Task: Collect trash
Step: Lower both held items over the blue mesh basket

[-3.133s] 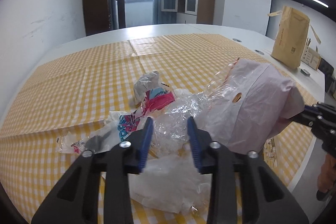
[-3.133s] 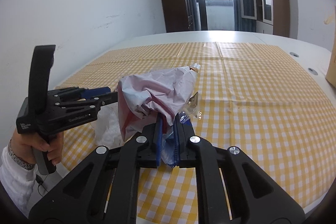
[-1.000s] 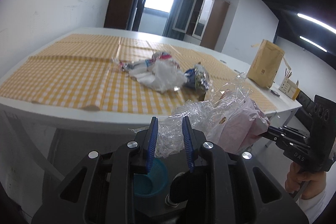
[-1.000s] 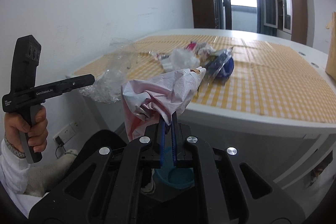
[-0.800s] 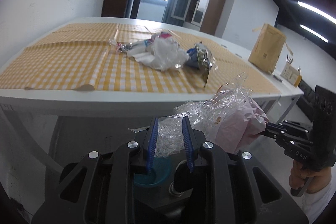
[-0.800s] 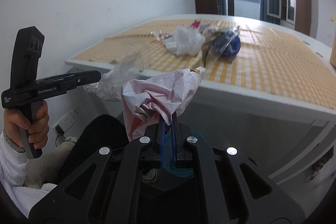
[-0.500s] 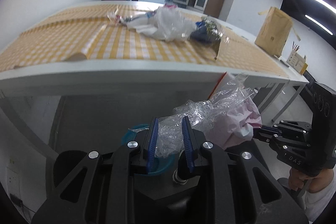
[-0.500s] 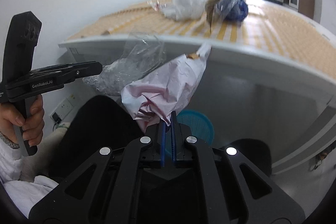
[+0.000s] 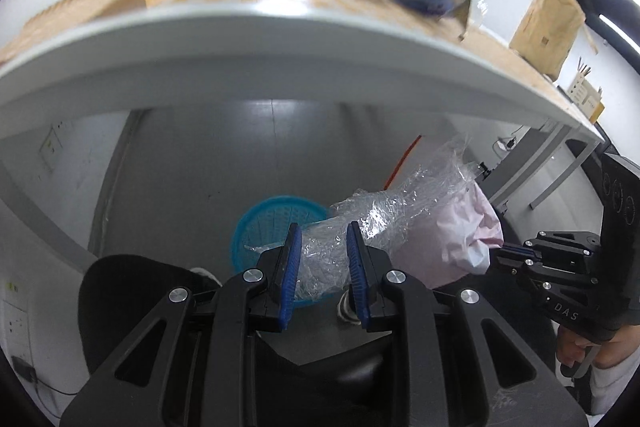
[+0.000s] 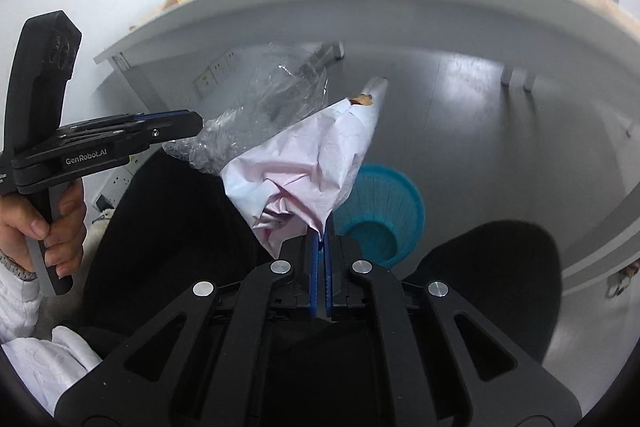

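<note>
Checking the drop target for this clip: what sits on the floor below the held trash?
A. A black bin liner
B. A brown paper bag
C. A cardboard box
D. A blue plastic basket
D: a blue basket stands on the grey floor under the table, beyond the pink bag pinched in the right gripper.

Crumpled clear plastic wrap pinched in my left fingers, rumpled pale pink bag clamped in my right, both above a blue basket.
</note>
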Tool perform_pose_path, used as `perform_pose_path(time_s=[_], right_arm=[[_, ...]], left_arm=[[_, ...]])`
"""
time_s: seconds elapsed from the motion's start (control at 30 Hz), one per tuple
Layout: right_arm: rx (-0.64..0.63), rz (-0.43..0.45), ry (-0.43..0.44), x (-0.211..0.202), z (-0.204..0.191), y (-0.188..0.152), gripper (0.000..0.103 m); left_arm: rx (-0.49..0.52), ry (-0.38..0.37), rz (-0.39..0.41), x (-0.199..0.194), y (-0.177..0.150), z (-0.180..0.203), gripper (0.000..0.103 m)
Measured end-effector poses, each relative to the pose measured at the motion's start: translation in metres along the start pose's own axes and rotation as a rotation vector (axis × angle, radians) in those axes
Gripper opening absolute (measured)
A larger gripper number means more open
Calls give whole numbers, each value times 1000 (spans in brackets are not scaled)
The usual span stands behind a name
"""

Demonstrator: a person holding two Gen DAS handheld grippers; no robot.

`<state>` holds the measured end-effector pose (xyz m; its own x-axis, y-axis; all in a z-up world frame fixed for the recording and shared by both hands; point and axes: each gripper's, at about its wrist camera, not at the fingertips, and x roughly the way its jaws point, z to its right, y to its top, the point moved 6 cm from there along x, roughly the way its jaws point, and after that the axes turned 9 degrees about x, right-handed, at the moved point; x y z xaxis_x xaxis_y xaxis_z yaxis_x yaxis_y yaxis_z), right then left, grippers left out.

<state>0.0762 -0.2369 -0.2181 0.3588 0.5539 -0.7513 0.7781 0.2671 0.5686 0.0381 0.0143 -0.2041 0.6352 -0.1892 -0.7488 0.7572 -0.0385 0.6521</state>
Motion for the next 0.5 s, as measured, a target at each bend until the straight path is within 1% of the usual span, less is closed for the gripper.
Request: perform_pose_path(time_s=[0.2, 0.33, 0.43, 0.5], right_arm=[[28, -54, -12, 36, 12, -2, 1], [41, -81, -32, 58, 20, 4, 1], [70, -111, -27, 77, 26, 6, 1], [97, -130, -41, 90, 32, 4, 1]], left_arm=[[-48, 22, -60, 29, -9, -14, 22], [-76, 39, -98, 50, -13, -23, 22], [-96, 50, -124, 72, -11, -30, 22], [-131, 53, -141, 88, -11, -39, 22]])
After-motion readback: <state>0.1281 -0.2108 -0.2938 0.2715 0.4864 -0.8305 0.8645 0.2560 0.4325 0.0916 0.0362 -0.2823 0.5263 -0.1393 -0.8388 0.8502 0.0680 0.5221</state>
